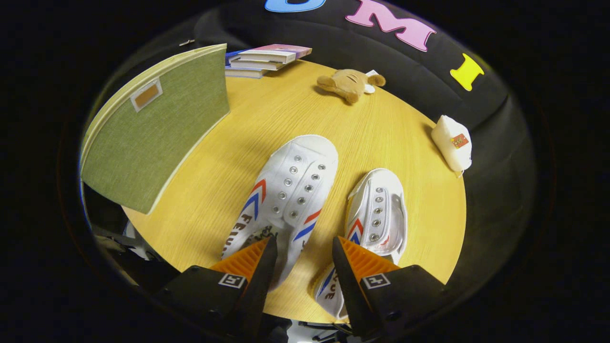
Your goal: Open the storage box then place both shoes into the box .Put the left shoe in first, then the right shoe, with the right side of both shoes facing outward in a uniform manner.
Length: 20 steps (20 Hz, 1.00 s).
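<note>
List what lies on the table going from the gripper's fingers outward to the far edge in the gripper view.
Open gripper over the near shoe and second shoe → white pouch → plush toy → stack of books. The green storage box spans much of that depth, so it is left out.

Round wooden table (267,119), black cloth wall (495,157)

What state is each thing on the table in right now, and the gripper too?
Storage box: lid shut.
Left shoe: upright, unlaced, between the fingers.
Right shoe: upright, unlaced, beside the left.
Gripper: open, holding nothing.
Plush toy: lying flat.
Books: closed, stacked.
</note>
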Each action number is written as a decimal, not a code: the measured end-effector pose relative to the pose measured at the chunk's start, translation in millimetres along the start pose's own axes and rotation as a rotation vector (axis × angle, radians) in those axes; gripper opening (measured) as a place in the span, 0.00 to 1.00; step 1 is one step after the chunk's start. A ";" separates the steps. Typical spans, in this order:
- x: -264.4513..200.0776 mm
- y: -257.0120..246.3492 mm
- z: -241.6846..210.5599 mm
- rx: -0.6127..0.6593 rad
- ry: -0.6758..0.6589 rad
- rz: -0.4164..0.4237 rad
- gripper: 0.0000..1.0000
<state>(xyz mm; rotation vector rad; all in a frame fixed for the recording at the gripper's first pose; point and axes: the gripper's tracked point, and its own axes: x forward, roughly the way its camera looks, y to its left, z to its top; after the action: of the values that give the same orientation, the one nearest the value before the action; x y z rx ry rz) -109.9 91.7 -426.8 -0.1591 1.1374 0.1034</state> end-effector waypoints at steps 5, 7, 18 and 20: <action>20.6 -5.1 10.7 0.064 -0.051 -0.048 0.61; 22.3 1.7 9.5 0.128 -0.081 -0.002 0.56; -3.8 17.6 26.2 0.377 -0.111 0.168 0.05; -12.4 20.6 30.2 0.395 -0.116 0.187 0.05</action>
<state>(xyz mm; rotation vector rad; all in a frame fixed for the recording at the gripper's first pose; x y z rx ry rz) -91.4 117.3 -404.6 0.3019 1.0343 0.0512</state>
